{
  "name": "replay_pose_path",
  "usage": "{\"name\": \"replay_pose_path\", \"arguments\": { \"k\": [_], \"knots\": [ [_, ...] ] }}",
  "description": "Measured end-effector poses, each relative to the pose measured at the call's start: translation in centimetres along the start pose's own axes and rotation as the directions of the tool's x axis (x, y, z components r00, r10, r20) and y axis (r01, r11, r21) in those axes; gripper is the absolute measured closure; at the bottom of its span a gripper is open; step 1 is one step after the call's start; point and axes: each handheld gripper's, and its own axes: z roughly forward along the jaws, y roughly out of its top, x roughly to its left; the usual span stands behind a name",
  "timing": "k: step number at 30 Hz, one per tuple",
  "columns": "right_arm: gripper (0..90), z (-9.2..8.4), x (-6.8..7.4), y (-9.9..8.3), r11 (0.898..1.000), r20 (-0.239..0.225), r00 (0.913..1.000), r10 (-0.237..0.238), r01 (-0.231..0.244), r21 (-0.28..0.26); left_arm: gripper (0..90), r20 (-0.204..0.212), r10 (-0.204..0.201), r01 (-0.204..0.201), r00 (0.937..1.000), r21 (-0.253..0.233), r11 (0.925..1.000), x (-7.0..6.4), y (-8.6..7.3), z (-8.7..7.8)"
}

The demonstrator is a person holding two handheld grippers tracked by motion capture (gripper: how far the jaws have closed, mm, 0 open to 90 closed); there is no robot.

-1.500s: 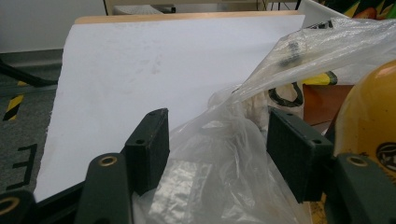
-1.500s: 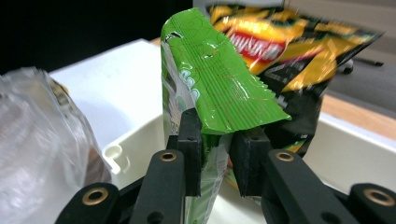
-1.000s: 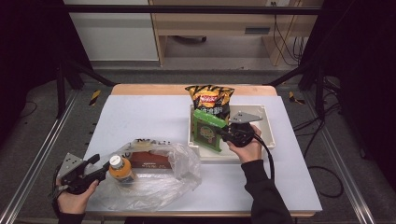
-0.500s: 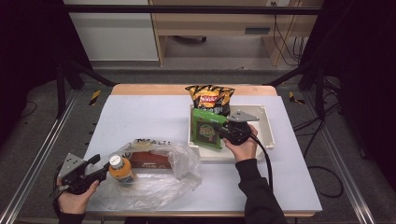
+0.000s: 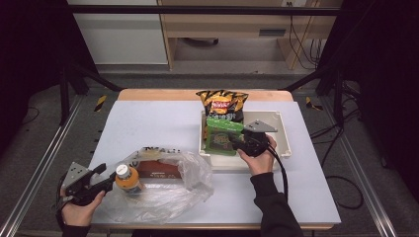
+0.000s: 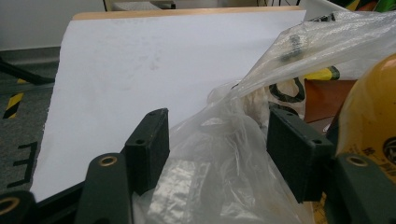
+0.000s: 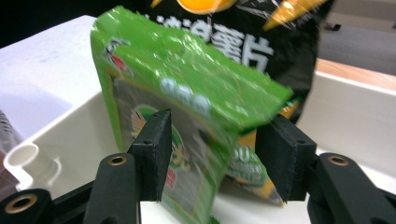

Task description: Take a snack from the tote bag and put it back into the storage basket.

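A green snack packet (image 5: 223,136) stands on edge in the white tray (image 5: 279,143), leaning against a black and orange chips bag (image 5: 222,103). My right gripper (image 5: 236,142) is at the packet's right side. In the right gripper view the green packet (image 7: 187,93) sits between the jaws of my right gripper (image 7: 212,149), which have just been opening, and a gap shows beside the right pad. My left gripper (image 5: 106,177) is open at the front left, next to an orange bottle (image 5: 127,178) inside a clear plastic bag (image 5: 168,192). Loose film of the bag (image 6: 219,186) lies between the jaws of my left gripper (image 6: 217,149).
A brown box (image 5: 158,169) lies inside the plastic bag behind the bottle. The chips bag (image 7: 261,42) rises behind the green packet, with the tray wall (image 7: 355,107) to its right. White tabletop (image 5: 148,123) stretches between the bag and the tray.
The right hand has shifted only slightly at the tray, with the green packet still beside it. The left hand, the bottle and the plastic bag have stayed where they were.
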Motion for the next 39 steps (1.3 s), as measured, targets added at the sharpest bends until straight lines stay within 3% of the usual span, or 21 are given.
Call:
{"name": "replay_pose_path", "arguments": {
  "k": [2,4,11,16,25,31,34,39],
  "knots": [
    [48.6,-0.2,-0.2,-0.3,1.000,0.001,1.0000,-0.001,0.000,0.020,38.8,0.000,0.000,0.000,1.0000,0.001,1.0000,0.0,0.0,0.0],
    [57.1,-0.5,-0.2,-0.6,1.000,-0.008,0.9999,0.009,-0.009,0.000,38.8,-0.001,-0.001,0.001,1.0000,0.002,1.0000,0.1,0.0,0.0],
    [79.5,0.0,-0.5,-1.2,0.999,0.005,0.9996,0.028,-0.028,0.029,38.8,0.001,0.001,-0.001,1.0000,0.004,1.0000,0.0,-0.1,0.1],
    [86.0,0.9,-0.6,-1.2,0.999,0.016,0.9988,0.046,-0.046,-0.001,38.8,0.002,-0.002,0.002,1.0000,0.005,1.0000,0.1,-0.1,0.1],
    [86.9,1.4,-0.2,-1.2,0.998,-0.009,0.9990,0.045,-0.045,-0.054,38.8,0.004,-0.002,0.002,1.0000,0.004,1.0000,0.1,-0.1,0.1],
    [82.7,1.7,-0.5,-1.4,0.998,-0.007,0.9986,0.051,-0.052,-0.037,38.8,0.004,0.000,0.000,1.0000,0.005,1.0000,0.0,-0.1,0.1],
    [78.9,1.7,-0.4,-1.4,0.998,-0.012,0.9985,0.053,-0.054,-0.037,38.8,0.004,0.000,0.000,1.0000,0.006,1.0000,0.1,-0.1,0.1],
    [64.9,1.1,-0.3,-1.3,0.998,0.012,0.9992,0.037,-0.037,-0.047,38.8,0.003,-0.004,0.004,1.0000,-0.004,1.0000,0.1,0.0,-0.1]
  ]
}}
